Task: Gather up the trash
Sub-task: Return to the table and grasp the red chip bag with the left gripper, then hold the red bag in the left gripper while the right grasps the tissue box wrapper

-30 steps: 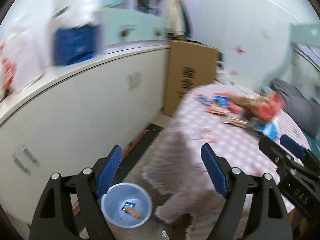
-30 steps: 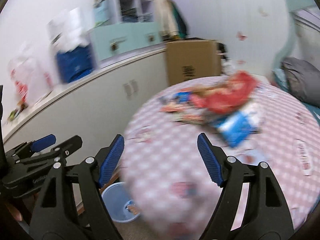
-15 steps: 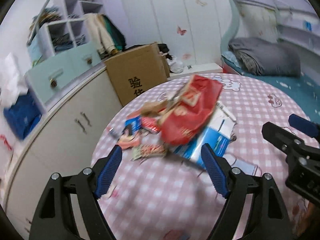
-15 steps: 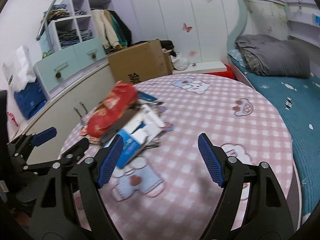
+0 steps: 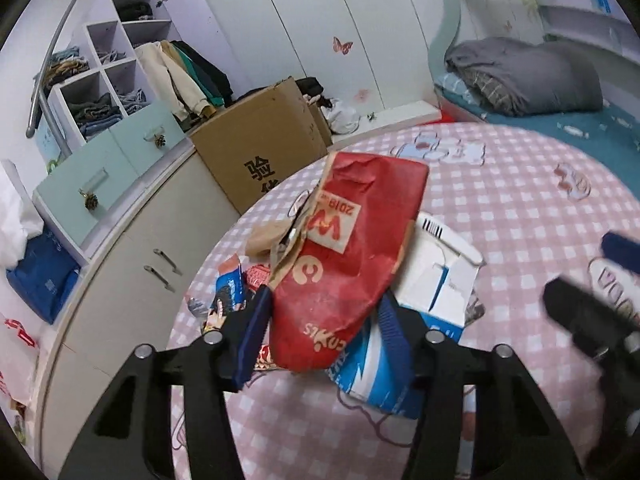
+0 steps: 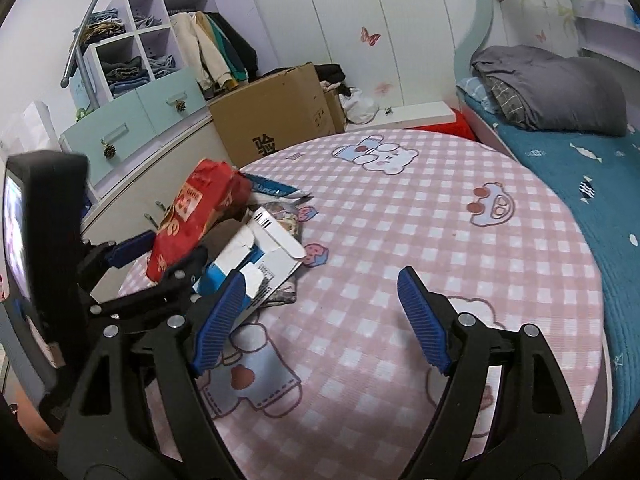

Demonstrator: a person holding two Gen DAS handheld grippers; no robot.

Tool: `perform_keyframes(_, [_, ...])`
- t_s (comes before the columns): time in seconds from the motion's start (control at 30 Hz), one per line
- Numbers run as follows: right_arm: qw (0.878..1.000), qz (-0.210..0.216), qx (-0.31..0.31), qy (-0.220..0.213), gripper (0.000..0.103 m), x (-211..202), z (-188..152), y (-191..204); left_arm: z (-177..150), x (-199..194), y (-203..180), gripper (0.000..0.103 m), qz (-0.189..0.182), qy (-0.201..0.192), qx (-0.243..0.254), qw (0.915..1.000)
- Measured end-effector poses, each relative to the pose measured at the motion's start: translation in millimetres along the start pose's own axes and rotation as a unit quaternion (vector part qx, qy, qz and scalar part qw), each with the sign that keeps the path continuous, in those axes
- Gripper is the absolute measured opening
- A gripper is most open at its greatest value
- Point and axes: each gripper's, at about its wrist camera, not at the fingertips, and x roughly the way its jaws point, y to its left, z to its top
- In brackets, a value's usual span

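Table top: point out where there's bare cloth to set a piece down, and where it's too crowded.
Free: the checked tablecloth from the trash pile across to the bed-side edge, including the patch between the right gripper fingers. Crowded: the cabinet side, where the red bag, the white and blue carton and small wrappers overlap, with the left gripper closing around the bag.

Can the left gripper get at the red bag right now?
Probably yes. The left gripper is open with its fingers on either side of the red bag's lower end, and nothing lies between them. The bag sits on top of the pile.
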Motion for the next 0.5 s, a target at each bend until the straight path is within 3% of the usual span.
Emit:
perform_keyframes(0.03, [1.0, 0.003, 0.002, -0.002, 0.078, -0.4, 0.2, 0.6, -0.2, -3.1, 0.0, 0.05, -0.001, -0.007, 0.0, 1.0])
perform_keyframes(0.1, [1.0, 0.004, 0.001, -0.005, 0.078, -1.5, 1.7, 3.8, -1.8, -13.4, 2.0, 0.029, 0.003, -0.028, -0.001, 0.9996])
perform_keyframes(0.33, [1.0, 0.012, -0.011, 0.001, 0.078, -0.6, 1.1, 21.0, -10.7, -42.3, 40.8, 0.023, -0.018, -0.076, -0.075, 0.9941])
perform_keyframes(0.5, [0.999, 0.024, -0.028, 0.008, 0.078, -0.2, -2.9, 38.6, -19.8, -62.6, 82.7, 0.023, -0.019, -0.098, -0.143, 0.9847])
